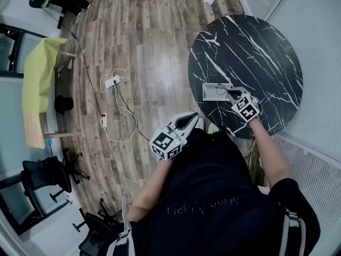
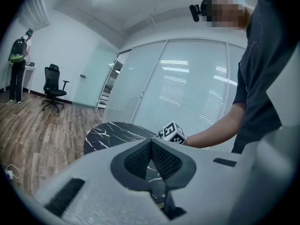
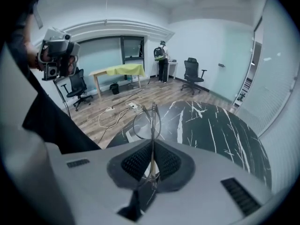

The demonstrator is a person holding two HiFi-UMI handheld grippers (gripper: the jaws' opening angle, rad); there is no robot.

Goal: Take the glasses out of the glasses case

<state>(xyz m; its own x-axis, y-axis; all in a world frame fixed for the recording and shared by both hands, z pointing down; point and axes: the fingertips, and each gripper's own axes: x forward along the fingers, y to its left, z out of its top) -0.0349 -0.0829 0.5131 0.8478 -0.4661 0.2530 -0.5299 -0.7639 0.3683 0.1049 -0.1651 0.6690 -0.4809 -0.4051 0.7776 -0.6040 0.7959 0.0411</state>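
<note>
1. Right gripper (image 3: 152, 144): jaws pinched together on glasses (image 3: 153, 114), with the thin wire frame edge-on between the pads and the lenses toward 12 o'clock.
2. Glasses located over the right end of case (image 1: 212, 91), near the 7 o'clock edge of table (image 1: 256, 47). Full clearance from case not confirmable.
3. Left gripper (image 2: 151, 142): jaws closed together, nothing between them, held off the table toward 8 o'clock.
4. Treat glasses as light, springy and easily bent, with lenses probably slick and prone to scratching.
5. Take hold on frame metal only, never on a lens. Apply light pressure and avoid twisting.
</note>
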